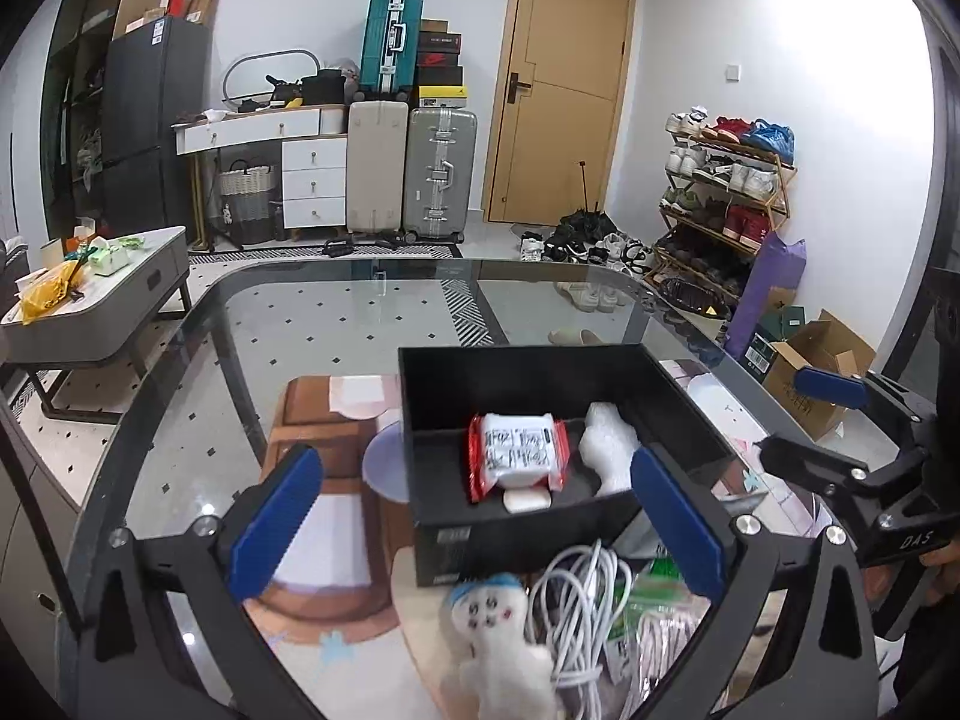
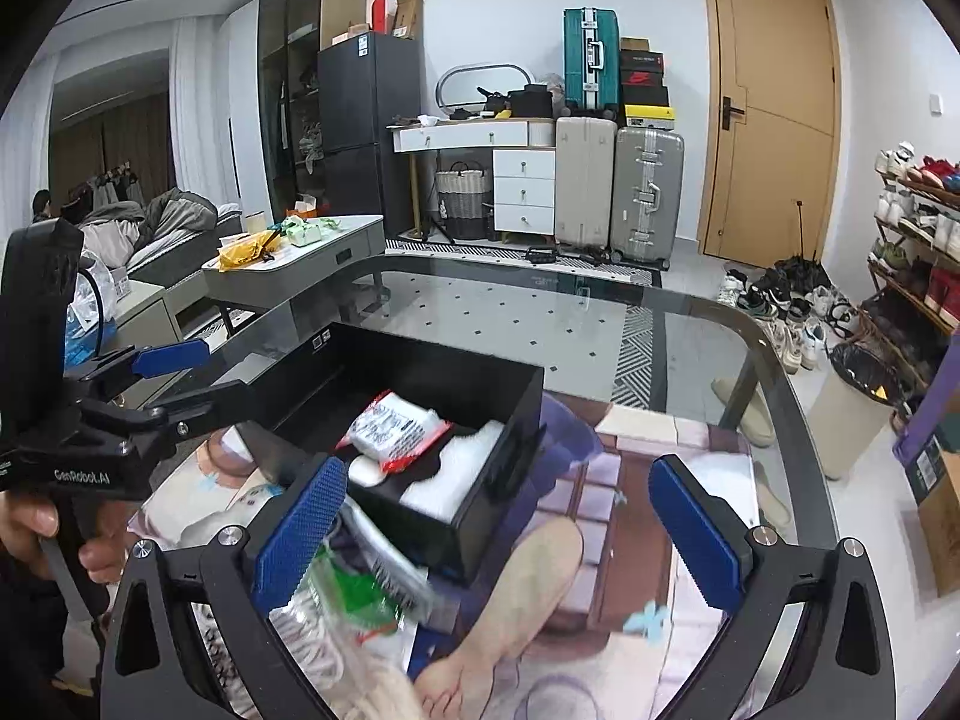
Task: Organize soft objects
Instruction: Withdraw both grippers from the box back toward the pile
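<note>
Your left gripper (image 1: 474, 534) and right gripper (image 2: 498, 531) both gape wide, empty. The small white plush doll (image 1: 498, 630) lies just before the black divided box (image 1: 432, 420), touching the coiled white cable (image 1: 576, 612); grab carelessly and you'll likely snag it.

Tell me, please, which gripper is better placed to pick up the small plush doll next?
Left, probably. The plush doll lies between the open left gripper fingers, before the black box. The right gripper, also open, is over a plastic packet.

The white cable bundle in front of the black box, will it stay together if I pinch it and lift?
The white cable bundle looks loosely coiled, so loops would probably sag and splay. It seems light. It lies against the plush toy, which may get dragged.
</note>
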Tool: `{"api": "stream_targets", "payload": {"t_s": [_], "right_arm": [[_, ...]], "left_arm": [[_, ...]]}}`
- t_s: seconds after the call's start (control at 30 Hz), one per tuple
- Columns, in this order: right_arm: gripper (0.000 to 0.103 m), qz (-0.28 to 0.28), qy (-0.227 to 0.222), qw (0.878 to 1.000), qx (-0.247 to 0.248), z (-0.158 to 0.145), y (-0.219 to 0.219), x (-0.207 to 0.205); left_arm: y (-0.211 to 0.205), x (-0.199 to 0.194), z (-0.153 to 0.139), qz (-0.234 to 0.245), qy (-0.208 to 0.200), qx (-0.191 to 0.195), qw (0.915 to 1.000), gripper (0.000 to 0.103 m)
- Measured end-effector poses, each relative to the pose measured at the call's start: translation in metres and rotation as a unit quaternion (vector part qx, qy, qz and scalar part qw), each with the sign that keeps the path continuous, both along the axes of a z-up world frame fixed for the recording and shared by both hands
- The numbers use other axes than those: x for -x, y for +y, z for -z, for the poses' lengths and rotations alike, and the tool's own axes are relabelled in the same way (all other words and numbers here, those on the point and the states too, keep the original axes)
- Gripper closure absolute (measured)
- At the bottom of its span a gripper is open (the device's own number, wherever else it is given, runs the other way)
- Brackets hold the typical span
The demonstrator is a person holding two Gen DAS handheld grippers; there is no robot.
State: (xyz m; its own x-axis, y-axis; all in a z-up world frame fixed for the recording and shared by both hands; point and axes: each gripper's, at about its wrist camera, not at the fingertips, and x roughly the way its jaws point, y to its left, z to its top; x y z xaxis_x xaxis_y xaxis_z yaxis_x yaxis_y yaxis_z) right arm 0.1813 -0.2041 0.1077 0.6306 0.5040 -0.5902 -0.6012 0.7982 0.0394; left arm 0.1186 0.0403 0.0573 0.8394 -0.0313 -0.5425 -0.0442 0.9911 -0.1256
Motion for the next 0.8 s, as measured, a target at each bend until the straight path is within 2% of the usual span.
{"api": "stream_targets", "payload": {"t_s": [0.37, 0.5, 0.6, 0.8], "right_arm": [[0.001, 0.01, 0.019, 1.0, 0.005, 0.005, -0.021, 0.043], [0.001, 0.009, 0.019, 0.999, 0.03, 0.011, -0.022, 0.054], [0.001, 0.006, 0.031, 0.999, 0.031, 0.017, -0.024, 0.059], [0.001, -0.001, 0.045, 0.998, 0.045, 0.03, -0.026, 0.069]], "left_arm": [[-0.009, 0.033, 0.002, 0.003, 0.0, -0.006, 1.0, 0.0], [-0.012, 0.043, 0.009, 0.006, 0.004, -0.012, 0.9999, 0.0], [-0.014, 0.046, 0.013, 0.014, 0.011, -0.011, 0.9998, 0.0], [-0.023, 0.057, 0.018, 0.027, 0.01, -0.039, 0.9988, 0.0]]}}
